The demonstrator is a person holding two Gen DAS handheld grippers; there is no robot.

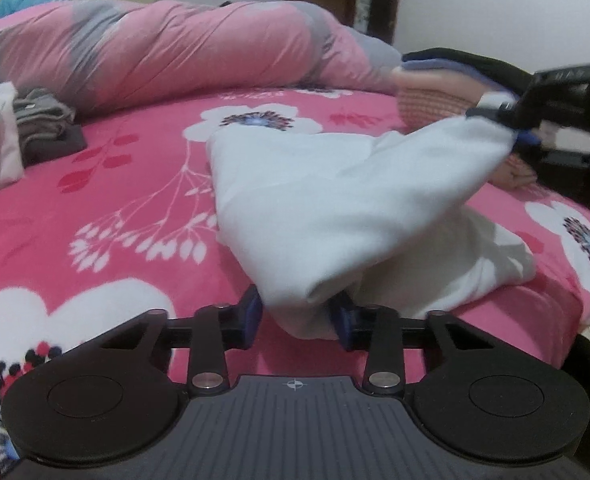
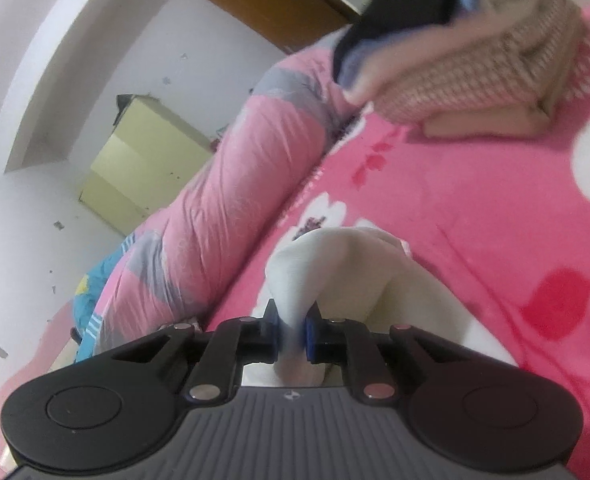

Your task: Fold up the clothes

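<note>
- Bedroom, pink floral bedspread (image 1: 135, 168) as work surface; white walls and a wooden door behind.
- White garment (image 1: 335, 208): lies mid-bed, partly doubled over, one corner lifted toward my right side, the near edge bunched at my left.
- Left gripper (image 1: 297, 316): jaws part-closed, a thick fold of the white cloth between its blue pads, pressed from both sides.
- Right gripper (image 2: 293, 330): jaws nearly closed, pinching a thin edge of the same cloth, held above the bed.
- Progress, as I judge it: fold begun, not laid flat; smoothing and further folds remain.
- Folded stack (image 1: 435, 92), far right: several pieces, apparently finished.
- Grey folded clothes (image 1: 43, 120), far left.
- Rolled pink quilt (image 1: 175, 48) behind.
- Containers: none seen.
</note>
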